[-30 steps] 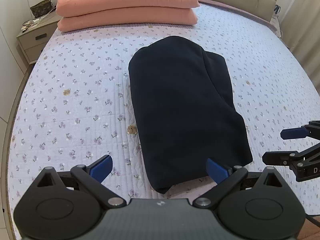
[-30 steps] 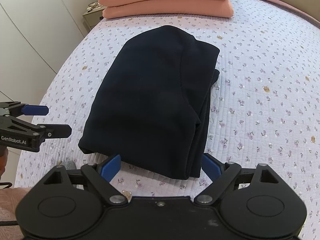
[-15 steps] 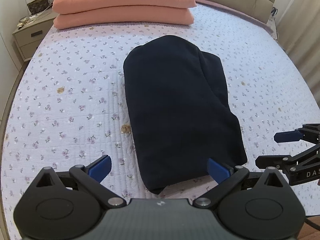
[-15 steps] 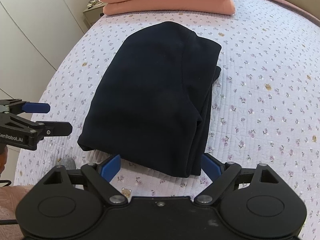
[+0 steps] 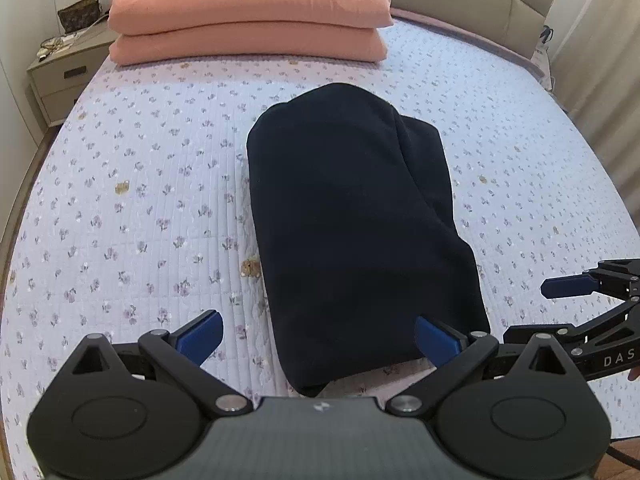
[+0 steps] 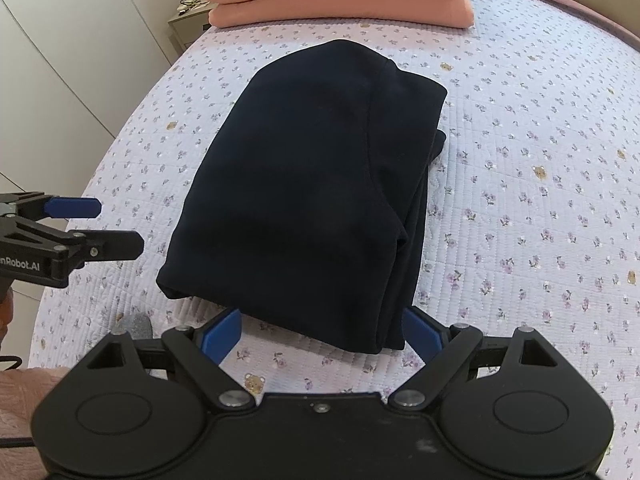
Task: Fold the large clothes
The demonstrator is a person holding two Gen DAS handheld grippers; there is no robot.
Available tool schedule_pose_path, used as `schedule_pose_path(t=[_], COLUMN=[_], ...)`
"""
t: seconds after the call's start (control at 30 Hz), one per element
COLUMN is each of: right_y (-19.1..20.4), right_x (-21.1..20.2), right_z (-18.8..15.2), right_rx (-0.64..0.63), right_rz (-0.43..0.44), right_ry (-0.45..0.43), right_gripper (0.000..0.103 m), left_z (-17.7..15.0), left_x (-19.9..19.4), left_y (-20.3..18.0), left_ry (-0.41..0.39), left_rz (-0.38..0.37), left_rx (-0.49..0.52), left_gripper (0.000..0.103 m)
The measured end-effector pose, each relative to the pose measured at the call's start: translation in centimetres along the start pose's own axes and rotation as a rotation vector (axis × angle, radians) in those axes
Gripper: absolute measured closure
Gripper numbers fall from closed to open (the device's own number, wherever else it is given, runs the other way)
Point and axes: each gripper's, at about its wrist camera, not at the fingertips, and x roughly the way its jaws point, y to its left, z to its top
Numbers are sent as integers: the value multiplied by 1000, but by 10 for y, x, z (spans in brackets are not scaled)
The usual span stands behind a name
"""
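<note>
Left gripper spread wide, holding nothing, poised over the near edge of the folded dark garment. Right gripper likewise wide apart and empty at the same near hem. Garment lying mid-bed on the floral quilt, salmon pillows far behind.

Likely risks: pinching only the top layer, letting lower folds slide apart; dragging quilt along.

Readable: "GenRobot.AI" on left gripper's body, "DAS" on the right's.
</note>
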Motion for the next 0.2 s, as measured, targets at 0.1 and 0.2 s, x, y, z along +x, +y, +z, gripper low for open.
schedule_pose_path(t=[0.1,0.2], right_y=[0,0], right_x=[0,0], right_z=[0,0], right_rx=[0,0], right_rz=[1,2], right_ry=[0,0], right_gripper=[0,0], left_z=[0,0], left_x=[1,3], left_y=[0,3], left_ry=[8,19], left_rz=[15,20], left_rx=[-3,-14], left_gripper=[0,0])
